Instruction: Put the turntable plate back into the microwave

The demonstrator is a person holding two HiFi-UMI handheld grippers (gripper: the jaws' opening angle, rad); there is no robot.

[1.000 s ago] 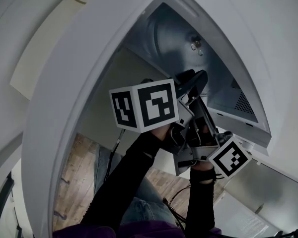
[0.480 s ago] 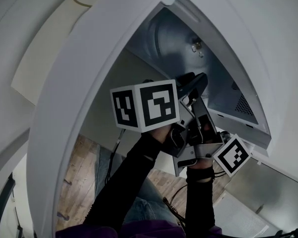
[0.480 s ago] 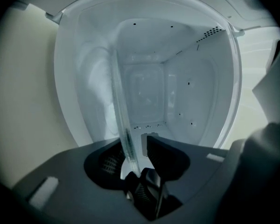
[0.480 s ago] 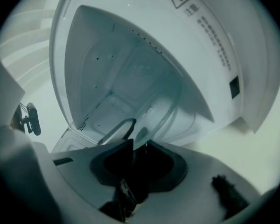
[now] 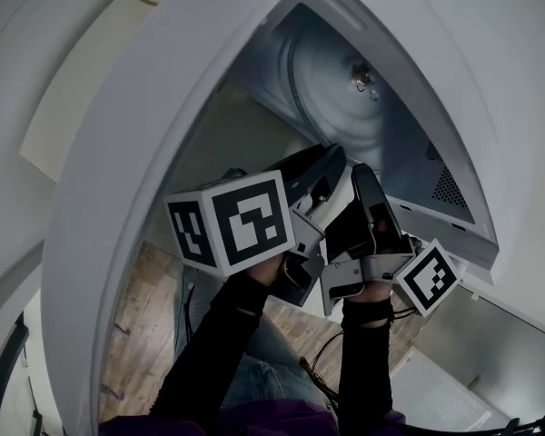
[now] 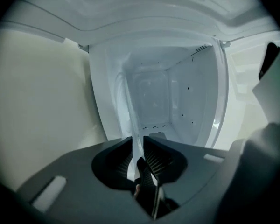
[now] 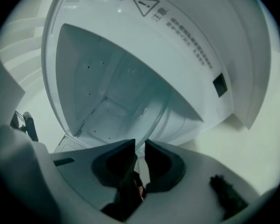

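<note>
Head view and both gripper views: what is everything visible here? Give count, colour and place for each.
microwave: one, white, door open, cavity facing the tools
turntable plate: one, clear glass, at the cavity opening, rim between both tools' jaws
warning label: one, dark print, on the microwave above the cavity
floor: wood-look brown, lower left in the head view
left tool: one, dark grey, jaws closing on the plate's rim
right tool: one, dark grey, jaws closing on the plate's rim
marker cubes: two, black-and-white, one on each tool
sleeves: two, black, bottom of the head view
</note>
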